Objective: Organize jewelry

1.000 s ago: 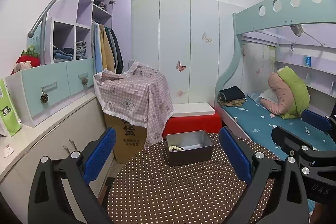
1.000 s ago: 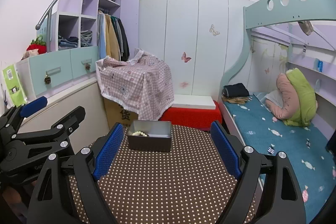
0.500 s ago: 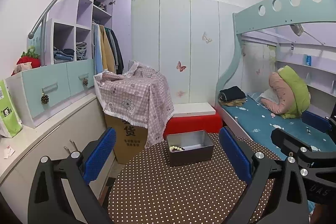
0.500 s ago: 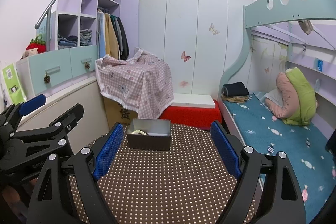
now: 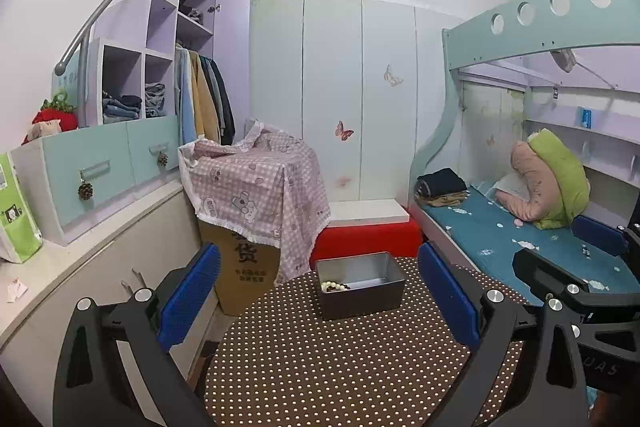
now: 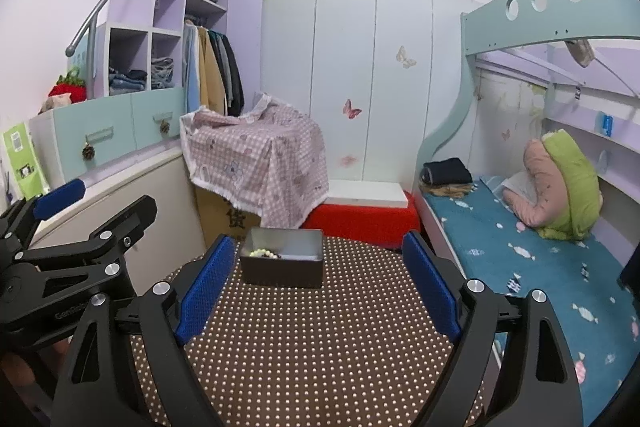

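both left gripper [image 5: 320, 301] and right gripper [image 6: 318, 285] spread wide, holding nothing, above dotted table [image 5: 340, 367]; beaded bracelets [image 5: 334, 286] in grey box [image 5: 362, 301].

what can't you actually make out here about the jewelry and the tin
- Beaded bracelets in the grey tin: too small in both views to count.
- Tin floor: near wall hides it in the right wrist view.
- Polka-dot table: near edge cut off by both frames.

Pale bead bracelet [image 5: 335, 285] inside grey metal tin [image 5: 360, 301], left corner
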The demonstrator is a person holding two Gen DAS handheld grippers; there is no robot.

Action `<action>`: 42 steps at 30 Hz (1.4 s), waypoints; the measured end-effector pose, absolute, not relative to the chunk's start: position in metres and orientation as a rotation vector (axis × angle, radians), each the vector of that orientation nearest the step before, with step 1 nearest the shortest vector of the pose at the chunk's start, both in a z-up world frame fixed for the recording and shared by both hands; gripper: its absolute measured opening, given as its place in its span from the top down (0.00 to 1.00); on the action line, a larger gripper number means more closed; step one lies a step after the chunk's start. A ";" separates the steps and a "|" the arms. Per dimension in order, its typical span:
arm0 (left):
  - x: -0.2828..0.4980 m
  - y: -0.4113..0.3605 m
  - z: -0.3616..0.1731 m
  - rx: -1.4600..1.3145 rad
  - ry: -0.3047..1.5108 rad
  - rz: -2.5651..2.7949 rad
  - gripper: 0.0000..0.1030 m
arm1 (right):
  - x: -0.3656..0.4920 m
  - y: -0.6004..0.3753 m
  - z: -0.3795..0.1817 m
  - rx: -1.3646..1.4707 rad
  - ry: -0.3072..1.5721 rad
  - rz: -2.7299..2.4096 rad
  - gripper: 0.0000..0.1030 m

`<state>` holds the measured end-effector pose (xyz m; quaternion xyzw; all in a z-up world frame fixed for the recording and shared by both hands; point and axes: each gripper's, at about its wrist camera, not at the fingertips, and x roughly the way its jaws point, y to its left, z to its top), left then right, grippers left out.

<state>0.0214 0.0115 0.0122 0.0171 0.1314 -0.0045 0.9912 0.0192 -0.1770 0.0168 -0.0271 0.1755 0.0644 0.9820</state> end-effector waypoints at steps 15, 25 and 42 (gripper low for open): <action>0.022 0.011 0.011 0.039 0.261 -0.007 0.07 | 0.017 -0.176 0.017 -0.052 0.359 0.131 0.19; 0.022 0.011 0.010 0.039 0.262 -0.009 0.07 | 0.018 -0.179 0.017 -0.052 0.367 0.131 0.19; 0.022 0.013 0.009 0.040 0.261 -0.007 0.07 | 0.018 -0.180 0.016 -0.052 0.366 0.131 0.19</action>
